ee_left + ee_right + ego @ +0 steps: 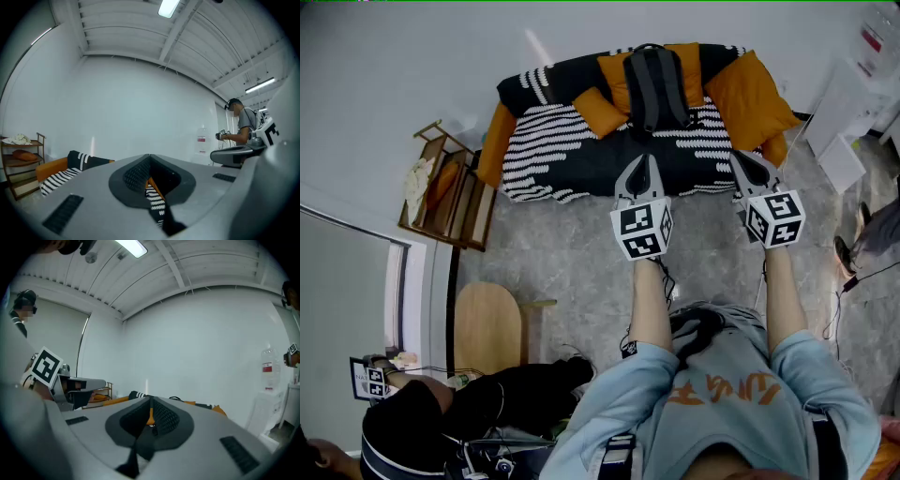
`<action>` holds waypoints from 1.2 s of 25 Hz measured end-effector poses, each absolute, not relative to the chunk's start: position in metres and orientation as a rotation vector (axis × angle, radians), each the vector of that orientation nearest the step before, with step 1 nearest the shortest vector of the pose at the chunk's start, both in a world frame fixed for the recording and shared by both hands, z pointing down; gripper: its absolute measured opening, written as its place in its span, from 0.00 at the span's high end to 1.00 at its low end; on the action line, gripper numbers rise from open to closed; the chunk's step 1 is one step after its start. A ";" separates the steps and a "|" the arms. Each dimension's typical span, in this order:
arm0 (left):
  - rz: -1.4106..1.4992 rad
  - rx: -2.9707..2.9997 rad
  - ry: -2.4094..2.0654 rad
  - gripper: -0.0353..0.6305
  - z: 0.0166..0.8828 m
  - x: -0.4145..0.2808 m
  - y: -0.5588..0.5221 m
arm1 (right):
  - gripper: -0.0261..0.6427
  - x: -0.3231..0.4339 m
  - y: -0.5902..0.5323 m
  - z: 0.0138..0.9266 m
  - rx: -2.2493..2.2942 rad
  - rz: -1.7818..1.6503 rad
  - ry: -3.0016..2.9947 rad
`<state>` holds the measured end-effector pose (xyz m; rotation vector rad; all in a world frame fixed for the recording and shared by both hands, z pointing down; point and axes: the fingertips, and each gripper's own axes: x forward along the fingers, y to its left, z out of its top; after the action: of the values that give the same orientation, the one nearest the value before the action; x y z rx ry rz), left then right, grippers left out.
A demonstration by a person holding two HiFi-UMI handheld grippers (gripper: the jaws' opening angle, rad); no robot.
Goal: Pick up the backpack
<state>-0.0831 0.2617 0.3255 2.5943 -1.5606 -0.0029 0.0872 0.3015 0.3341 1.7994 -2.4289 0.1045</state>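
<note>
My left gripper (150,159) points level, its jaws pressed together with nothing between them. Beyond, at the left, a sofa (70,169) with a black-and-white striped cover and orange cushions stands against the white wall (140,108), beside a wooden shelf (21,164). At the right I see my right gripper (220,156) and a person (241,124) standing behind it.

The backpack (654,86) rests on the sofa (558,155), a shelf (450,197) left of it.

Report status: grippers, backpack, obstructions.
Left gripper, right gripper shut, empty, short of sofa. Backpack on sofa among orange cushions, untouched. Nothing seen blocking.
</note>
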 end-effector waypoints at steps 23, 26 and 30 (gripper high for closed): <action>-0.140 2.502 -1.584 0.91 0.328 -0.121 0.216 | 0.91 0.071 0.250 0.336 1.652 0.079 -2.367; -0.230 2.486 -1.596 0.91 0.322 -0.129 0.205 | 0.91 0.072 0.238 0.331 1.643 0.053 -2.397; -0.223 2.514 -1.577 0.91 0.323 -0.123 0.177 | 0.91 0.081 0.204 0.328 1.659 0.053 -2.432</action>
<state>-0.1229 0.1765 0.3233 2.5137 -1.5775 -0.2228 0.0810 0.2043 0.3285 1.6595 -2.4320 0.0533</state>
